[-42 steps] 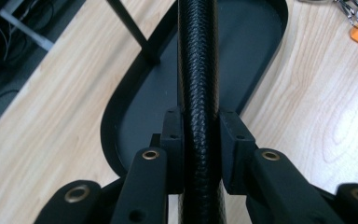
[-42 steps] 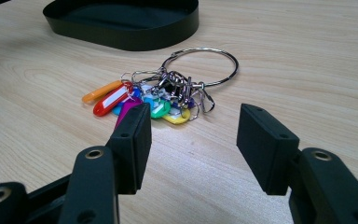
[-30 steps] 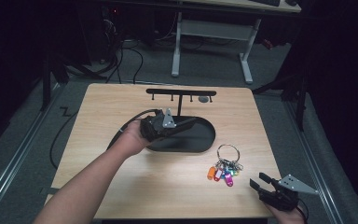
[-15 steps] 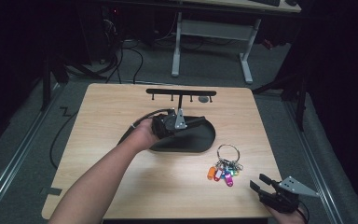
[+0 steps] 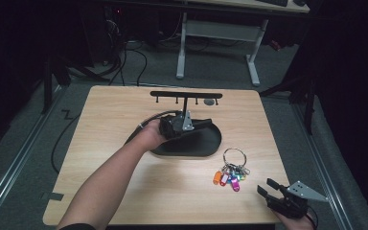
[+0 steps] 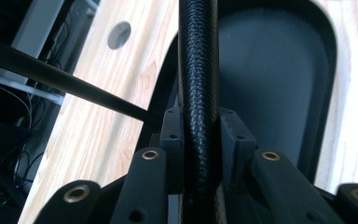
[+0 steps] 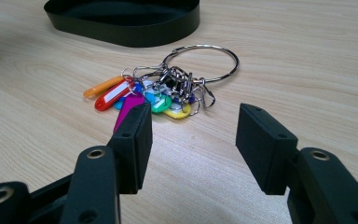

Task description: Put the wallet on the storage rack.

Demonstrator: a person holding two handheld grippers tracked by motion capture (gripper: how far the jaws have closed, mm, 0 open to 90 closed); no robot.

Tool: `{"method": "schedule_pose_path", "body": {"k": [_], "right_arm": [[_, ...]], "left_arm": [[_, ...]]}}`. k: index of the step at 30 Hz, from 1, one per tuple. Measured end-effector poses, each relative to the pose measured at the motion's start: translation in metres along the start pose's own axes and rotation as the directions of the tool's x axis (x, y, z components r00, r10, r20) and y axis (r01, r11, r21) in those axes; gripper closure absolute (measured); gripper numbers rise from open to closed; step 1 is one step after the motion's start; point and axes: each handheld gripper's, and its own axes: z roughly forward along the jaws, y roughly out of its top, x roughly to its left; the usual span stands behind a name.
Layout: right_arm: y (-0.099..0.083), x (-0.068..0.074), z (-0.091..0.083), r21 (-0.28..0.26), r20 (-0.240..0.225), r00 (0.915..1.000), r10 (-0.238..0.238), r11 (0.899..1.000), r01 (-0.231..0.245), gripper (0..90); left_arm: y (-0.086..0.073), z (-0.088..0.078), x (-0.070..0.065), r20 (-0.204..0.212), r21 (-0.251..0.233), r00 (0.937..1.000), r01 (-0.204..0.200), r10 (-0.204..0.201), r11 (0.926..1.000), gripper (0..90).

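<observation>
- our left hand-held gripper (image 5: 199, 123) sat over the black oval tray (image 5: 206, 146) near the middle of the surface (image 5: 124, 120); in the left gripper view its jaws were clamped on a black braided post (image 6: 198, 93) that rose between the pads.
- that post belonged to the black key rack (image 5: 186, 95), whose crossbar with small hooks stood toward the far edge of the surface, and the tray formed its base.
- our right hand-held gripper (image 5: 270, 188) waited at the near right corner of the surface, jaws apart and holding nothing.
- the key ring (image 7: 168, 88), a large metal loop with coloured tags, lay flat on the surface between the tray and the right hand-held gripper, just ahead of the open jaws and not touching them.
</observation>
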Motion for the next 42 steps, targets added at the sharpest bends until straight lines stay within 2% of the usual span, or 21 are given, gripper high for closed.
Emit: {"method": "schedule_pose_path", "body": {"k": [6, 12, 15, 18, 23, 28, 31, 33, 34, 36, 37, 42], "right_arm": [[0.0, -0.001, 0.0, -0.003, 0.0, 1.0, 0.001, 1.0, -0.001, 46.5], [-0.001, 0.0, 0.0, -0.001, 0.0, 1.0, 0.002, 1.0, -0.002, 46.6], [-0.001, -0.001, 0.0, 0.001, 0.001, 1.0, 0.002, 1.0, -0.002, 46.6], [-0.001, -0.001, 0.0, 0.001, 0.001, 1.0, 0.003, 1.0, -0.003, 46.6], [-0.001, 0.0, 0.0, 0.001, 0.002, 1.0, 0.006, 1.0, -0.006, 46.6], [-0.001, 0.0, 0.0, 0.004, 0.0, 1.0, 0.01, 1.0, -0.01, 46.9], [-0.001, 0.0, 0.0, 0.004, 0.0, 0.9999, 0.014, 1.0, -0.014, 46.9], [-0.001, -0.001, 0.0, 0.001, -0.001, 0.9999, 0.012, 1.0, -0.012, 46.8], [-0.001, -0.001, 0.0, 0.001, -0.001, 0.9999, 0.013, 1.0, -0.013, 46.9], [0.0, 0.0, 0.0, 0.0, -0.003, 0.9999, 0.012, 1.0, -0.012, 46.9], [0.0, 0.001, 0.0, 0.001, -0.004, 0.9999, 0.011, 1.0, -0.011, 46.9], [0.0, 0.002, 0.002, 0.005, -0.009, 1.0, 0.004, 1.0, -0.004, 46.8]], "left_arm": [[-0.002, 0.008, -0.004, -0.016, 0.024, 0.9984, -0.053, 0.054, 0.9983, 73.9], [-0.008, 0.011, 0.001, -0.021, 0.028, 0.9988, -0.043, 0.043, 0.9987, 73.9], [-0.011, 0.014, 0.001, -0.022, 0.048, 0.9981, -0.056, 0.057, 0.9973, 73.6], [-0.012, 0.015, 0.0, -0.036, 0.056, 0.9964, -0.074, 0.076, 0.9956, 73.4], [-0.018, 0.018, -0.003, -0.032, 0.088, 0.9953, -0.088, 0.091, 0.9922, 72.5], [-0.018, 0.018, -0.009, -0.048, 0.098, 0.9951, -0.081, 0.086, 0.9919, 70.5], [-0.017, 0.017, -0.013, -0.035, 0.096, 0.9971, -0.064, 0.067, 0.9933, 68.2], [-0.018, 0.015, -0.015, -0.017, 0.084, 0.9993, -0.032, 0.034, 0.9959, 65.1], [-0.018, 0.014, -0.016, -0.008, 0.074, 1.0, -0.002, 0.003, 0.9973, 64.6], [-0.019, 0.014, -0.016, -0.006, 0.072, 0.9999, 0.012, -0.011, 0.9974, 62.7], [-0.021, 0.013, -0.018, 0.005, 0.054, 0.9992, 0.038, -0.038, 0.9978, 62.3], [-0.024, 0.012, -0.022, 0.028, 0.041, 0.9977, 0.061, -0.062, 0.9973, 58.3]]}}
